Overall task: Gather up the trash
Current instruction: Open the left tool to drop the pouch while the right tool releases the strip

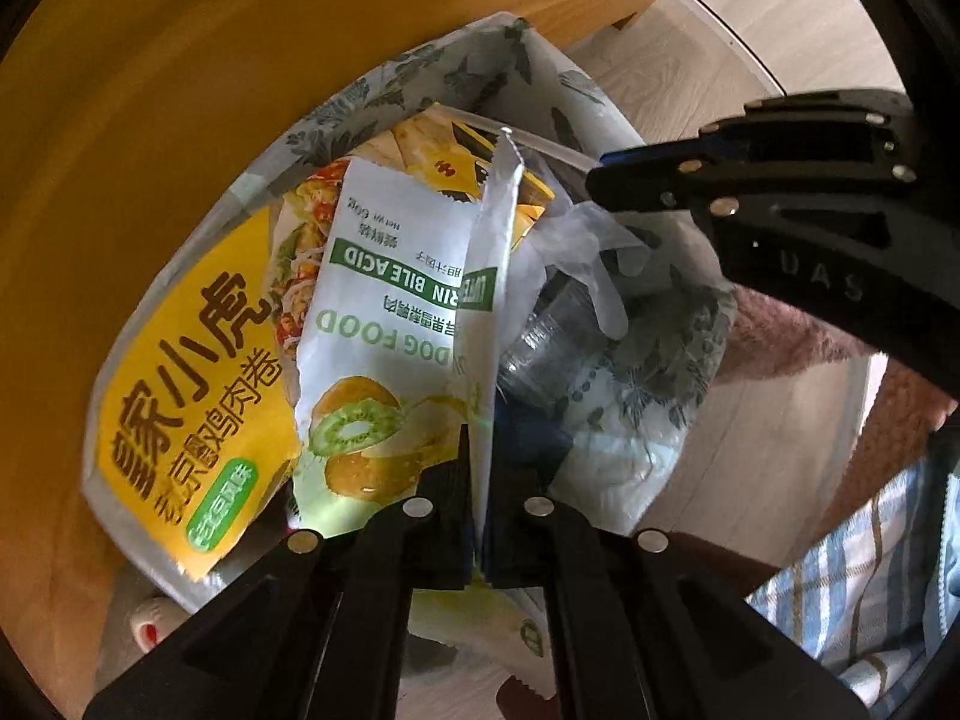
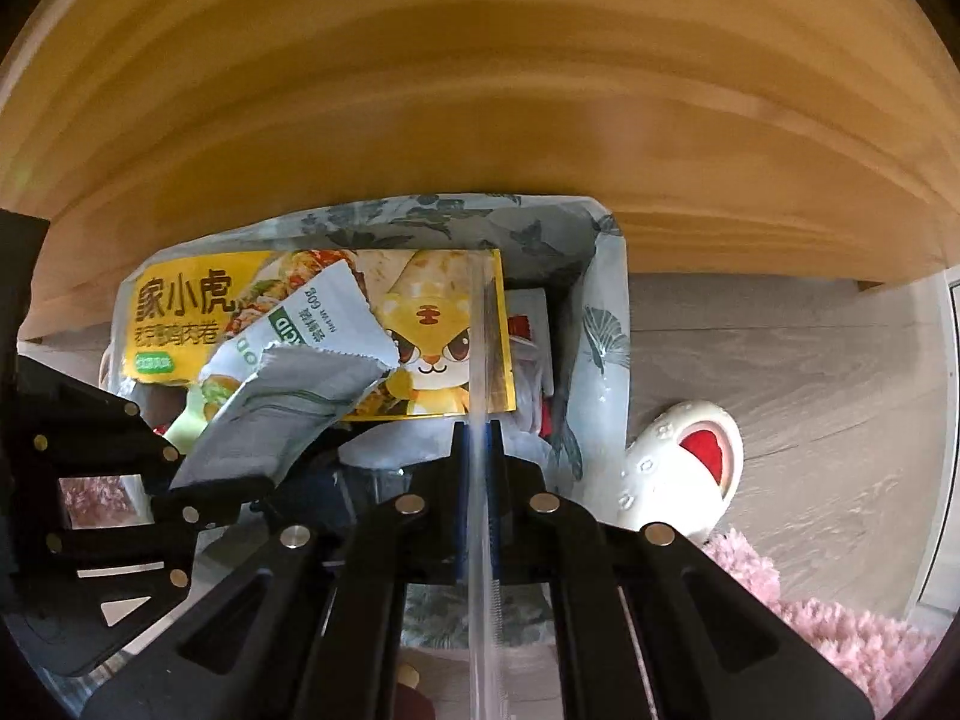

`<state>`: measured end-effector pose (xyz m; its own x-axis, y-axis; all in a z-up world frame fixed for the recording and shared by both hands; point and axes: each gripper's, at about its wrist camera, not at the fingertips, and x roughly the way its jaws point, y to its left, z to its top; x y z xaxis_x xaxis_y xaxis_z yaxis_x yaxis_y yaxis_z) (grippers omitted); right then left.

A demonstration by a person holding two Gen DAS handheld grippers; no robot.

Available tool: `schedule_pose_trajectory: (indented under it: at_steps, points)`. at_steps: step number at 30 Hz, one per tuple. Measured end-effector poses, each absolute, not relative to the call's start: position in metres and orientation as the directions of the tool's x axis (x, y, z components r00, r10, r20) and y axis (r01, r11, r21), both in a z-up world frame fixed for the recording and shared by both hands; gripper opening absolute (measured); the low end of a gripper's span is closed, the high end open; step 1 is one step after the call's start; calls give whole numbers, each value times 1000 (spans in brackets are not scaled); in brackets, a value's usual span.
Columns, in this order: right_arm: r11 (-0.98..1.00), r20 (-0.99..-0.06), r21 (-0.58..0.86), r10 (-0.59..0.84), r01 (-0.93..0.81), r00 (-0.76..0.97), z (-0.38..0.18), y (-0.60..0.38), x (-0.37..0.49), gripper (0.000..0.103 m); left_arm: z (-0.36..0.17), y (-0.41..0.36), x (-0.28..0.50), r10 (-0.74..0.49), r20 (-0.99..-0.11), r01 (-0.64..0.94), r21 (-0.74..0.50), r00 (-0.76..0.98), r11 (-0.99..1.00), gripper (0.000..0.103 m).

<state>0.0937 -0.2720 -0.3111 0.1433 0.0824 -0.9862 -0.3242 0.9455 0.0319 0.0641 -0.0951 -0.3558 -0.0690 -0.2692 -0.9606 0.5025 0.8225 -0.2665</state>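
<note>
A: Trash bag, the floral-printed grey plastic one [image 1: 420, 69], sits open on the pale wood-look floor [image 2: 780, 348], right against the yellow wooden desk panel [image 2: 480, 90]. Count it for me!

B: One bag. Inside, one big yellow snack packet with a cartoon tiger [image 2: 438, 324], one crumpled clear plastic cup [image 1: 540, 348], one clear plastic glove [image 1: 600, 264]. Above those, two pieces in play: one white dog-food sachet with kiwi print [image 1: 372, 324] and one clear plastic straw [image 2: 480, 360].

A: And the fingers?

B: Left gripper [image 1: 480, 516] is clenched on the sachet's lower edge, pads pinching the foil, and the sachet stands up over the bag's mouth, leaning on the yellow packet. Right gripper [image 2: 477, 480] is clamped tight on the straw, which runs straight between the pads and out over the packet.

A: Both pointing down into the bag!

B: Steeply, yes. In the left wrist view the right gripper's tip sits at the bag's far rim.

A: Room to move?

B: Tight behind: the desk panel touches the bag's back edge. Beside the bag, one white slipper with a red lining [image 2: 684, 468] and a pink fluffy rug [image 2: 840, 630]. The mouth gapes on the slipper side, dark space there beside the yellow packet.
</note>
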Motion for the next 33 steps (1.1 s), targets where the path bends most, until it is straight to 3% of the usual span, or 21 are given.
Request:
schedule_pose_trajectory:
  at_steps: [16, 28, 29, 30, 31, 33]
  points:
    - [962, -995, 14, 39, -274, 87, -361, -274, 110, 5, -397, -83, 80, -249, -961, 440, -275, -117, 855, 0]
    - [969, -996, 68, 79, -236, 38, -357, -283, 111, 7, -388, -102, 57, -232, -967, 469, -252, -101, 846, 3]
    - [970, -996, 74, 84, -233, 34, -357, -283, 111, 14, -383, -103, 55, -230, -969, 473, -247, -94, 846, 13]
    - [970, -996, 78, 88, -232, 33, -354, -283, 110, 20, -378, -104, 53, -230, -969, 475, -244, -87, 845, 17]
    - [970, -995, 74, 86, -232, 40, -351, -283, 109, 35, -375, -105, 52, -238, -967, 476, -250, -86, 843, 19]
    - [968, -994, 82, 97, -235, 56, -342, -281, 107, 39, -370, -107, 48, -241, -967, 473, -252, -85, 844, 21]
